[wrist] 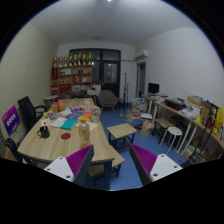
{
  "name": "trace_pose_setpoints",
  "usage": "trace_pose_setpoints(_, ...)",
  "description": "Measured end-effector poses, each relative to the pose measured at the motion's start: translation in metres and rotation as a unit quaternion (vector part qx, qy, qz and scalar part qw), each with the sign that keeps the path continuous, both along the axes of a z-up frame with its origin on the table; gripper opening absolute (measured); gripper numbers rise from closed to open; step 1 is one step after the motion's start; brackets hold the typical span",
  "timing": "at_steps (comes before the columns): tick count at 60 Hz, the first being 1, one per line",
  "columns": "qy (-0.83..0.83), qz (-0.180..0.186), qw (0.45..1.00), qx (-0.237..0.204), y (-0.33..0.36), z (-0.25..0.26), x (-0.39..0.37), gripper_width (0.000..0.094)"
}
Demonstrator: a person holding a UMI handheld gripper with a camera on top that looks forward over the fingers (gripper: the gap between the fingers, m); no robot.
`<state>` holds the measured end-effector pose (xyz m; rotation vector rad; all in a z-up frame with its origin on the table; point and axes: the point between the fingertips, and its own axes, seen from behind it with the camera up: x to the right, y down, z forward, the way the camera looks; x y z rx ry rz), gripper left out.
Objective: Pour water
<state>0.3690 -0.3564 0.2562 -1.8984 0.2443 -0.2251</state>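
Two magenta-padded fingers [72, 163] of the gripper [108, 165] stand wide apart, jaws holding nothing — raised above a blue-floored room. Cluttered wooden table [40, 145] lies beyond the left finger; containers there too small to tell apart — water vessel unidentifiable.

Camera seat: riding on my hand-held gripper [109, 165], looking forward along its two fingers [78, 160], which sit low in the view.
Height: raised, looking slightly down over the desk [60, 138].
Facing: down the room toward the far shelf [76, 72] and doorway [108, 72].
Nearness: desk edge just ahead; far wall well apart.
Shared views: only this one view.
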Motion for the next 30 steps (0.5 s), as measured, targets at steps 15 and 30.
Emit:
trace_pose_setpoints(15, 0.003, -0.005, 1.0, 0.006, 0.029, -0.027, -0.001, 0.0819)
trace_pose_setpoints(30, 0.021, 0.094, 0.994, 0.043, 0.157, -0.097, -0.049, 0.0815)
